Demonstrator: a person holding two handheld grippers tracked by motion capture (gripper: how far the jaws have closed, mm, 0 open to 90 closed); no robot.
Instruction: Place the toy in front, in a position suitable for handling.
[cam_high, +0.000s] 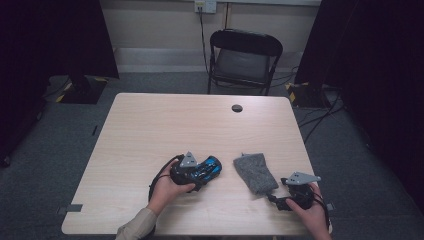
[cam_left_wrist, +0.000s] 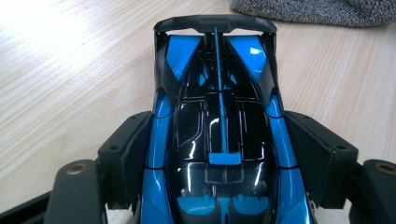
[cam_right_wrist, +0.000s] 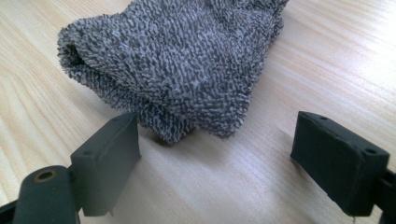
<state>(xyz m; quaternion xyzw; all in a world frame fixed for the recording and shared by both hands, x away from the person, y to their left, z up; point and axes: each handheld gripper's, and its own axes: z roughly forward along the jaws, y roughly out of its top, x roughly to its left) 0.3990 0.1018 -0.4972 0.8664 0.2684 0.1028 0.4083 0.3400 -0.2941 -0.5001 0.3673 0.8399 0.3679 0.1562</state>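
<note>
A glossy blue and black toy race car (cam_high: 210, 168) sits on the wooden table (cam_high: 150, 130), a little left of the front middle. My left gripper (cam_high: 194, 175) is shut on it, and in the left gripper view both pads press the car's (cam_left_wrist: 219, 116) flanks with its rear wing pointing away. A grey knitted cloth (cam_high: 255, 173) lies folded to the car's right. My right gripper (cam_high: 278, 199) stands open on the table just short of the cloth's (cam_right_wrist: 182, 60) near edge, with bare wood between its fingers (cam_right_wrist: 109, 158).
A round cable hole (cam_high: 237, 108) is in the table's far edge area. A black folding chair (cam_high: 245, 57) stands behind the table. Dark curtains hang at both sides, with cables on the floor at the right.
</note>
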